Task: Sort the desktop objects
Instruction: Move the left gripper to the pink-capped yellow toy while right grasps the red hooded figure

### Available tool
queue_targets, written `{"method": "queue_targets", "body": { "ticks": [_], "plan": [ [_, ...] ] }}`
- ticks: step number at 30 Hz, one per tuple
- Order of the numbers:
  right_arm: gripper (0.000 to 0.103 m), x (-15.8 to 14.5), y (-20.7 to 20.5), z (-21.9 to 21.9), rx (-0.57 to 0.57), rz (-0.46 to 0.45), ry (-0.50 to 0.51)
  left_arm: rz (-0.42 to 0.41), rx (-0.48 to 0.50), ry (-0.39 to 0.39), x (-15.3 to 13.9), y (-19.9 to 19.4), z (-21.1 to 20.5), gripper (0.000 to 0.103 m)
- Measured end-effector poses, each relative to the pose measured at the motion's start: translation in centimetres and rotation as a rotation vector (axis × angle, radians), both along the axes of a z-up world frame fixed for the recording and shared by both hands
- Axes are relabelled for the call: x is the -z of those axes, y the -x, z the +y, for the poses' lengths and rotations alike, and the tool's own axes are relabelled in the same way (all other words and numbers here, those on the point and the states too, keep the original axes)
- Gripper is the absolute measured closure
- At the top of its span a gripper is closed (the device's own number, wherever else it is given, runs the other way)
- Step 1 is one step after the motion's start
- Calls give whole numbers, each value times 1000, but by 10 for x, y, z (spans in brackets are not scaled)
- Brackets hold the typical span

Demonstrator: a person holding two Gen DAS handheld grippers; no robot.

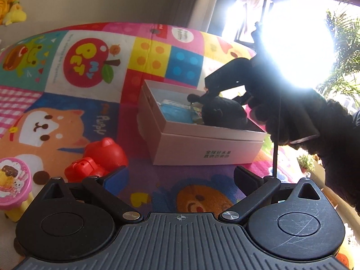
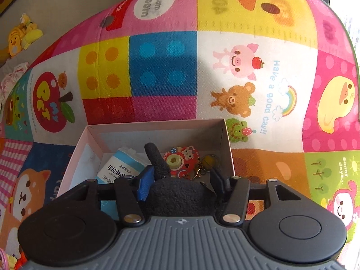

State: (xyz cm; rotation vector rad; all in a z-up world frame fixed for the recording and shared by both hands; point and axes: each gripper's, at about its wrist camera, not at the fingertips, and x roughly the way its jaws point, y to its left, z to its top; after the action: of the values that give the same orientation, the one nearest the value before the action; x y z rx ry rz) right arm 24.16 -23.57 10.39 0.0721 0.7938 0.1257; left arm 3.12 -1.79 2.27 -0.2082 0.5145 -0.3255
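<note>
Black plush toy (image 2: 180, 196): fuzzy, with a long ear sticking up; low centre of the right wrist view, over the near end of the box; in the left wrist view it sits at the right end of the box.
Right gripper (image 2: 180, 184): fingers part-way apart, the blue pad (image 2: 145, 185) pressed into the plush's left flank and the other finger against its right flank, so the toy is gripped between them.
Pink box (image 1: 202, 150): open cardboard box, centre of the left wrist view, resting on the mat.
Box contents: white-and-blue wipes packet (image 2: 119, 168) at the left, a red cartoon disc (image 2: 184, 160) and a brass keychain (image 2: 205, 165) at the right.
Left gripper (image 1: 180, 177): fingers spread wide, nothing between them, hanging above the mat near the box's front wall.
Red toy (image 1: 99, 162): lower left of the left wrist view, just beside the left finger.
Pink round toy (image 1: 13, 181): far lower left edge, on yellow legs.
Play mat (image 2: 162, 67): bright cartoon patchwork under everything.
Person's hand (image 1: 292, 117): dark and backlit at right, gripping the right gripper's handle.
</note>
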Motion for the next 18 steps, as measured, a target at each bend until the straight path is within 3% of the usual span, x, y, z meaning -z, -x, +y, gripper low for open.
{"method": "queue_targets", "body": {
  "ticks": [2,5,8,10,13,18],
  "plan": [
    [45,-18,23,-5,-10,-63,-10,-11,0,-2,-1,2,-1,1],
    [32,-34,59,-5,-41,-137,-12,-36,-10,-8,-7,6,0,1],
    [23,-36,93,7,-111,-166,-14,-73,-27,-32,-15,18,4,0],
    [17,-30,112,21,-175,-163,-17,-87,-39,-56,-18,29,11,0],
    [17,-12,132,50,-282,-138,-12,-91,-82,-103,-21,51,28,0],
    [17,24,147,107,-419,-29,-79,-47,-241,-189,-19,68,65,0]
  ]
}}
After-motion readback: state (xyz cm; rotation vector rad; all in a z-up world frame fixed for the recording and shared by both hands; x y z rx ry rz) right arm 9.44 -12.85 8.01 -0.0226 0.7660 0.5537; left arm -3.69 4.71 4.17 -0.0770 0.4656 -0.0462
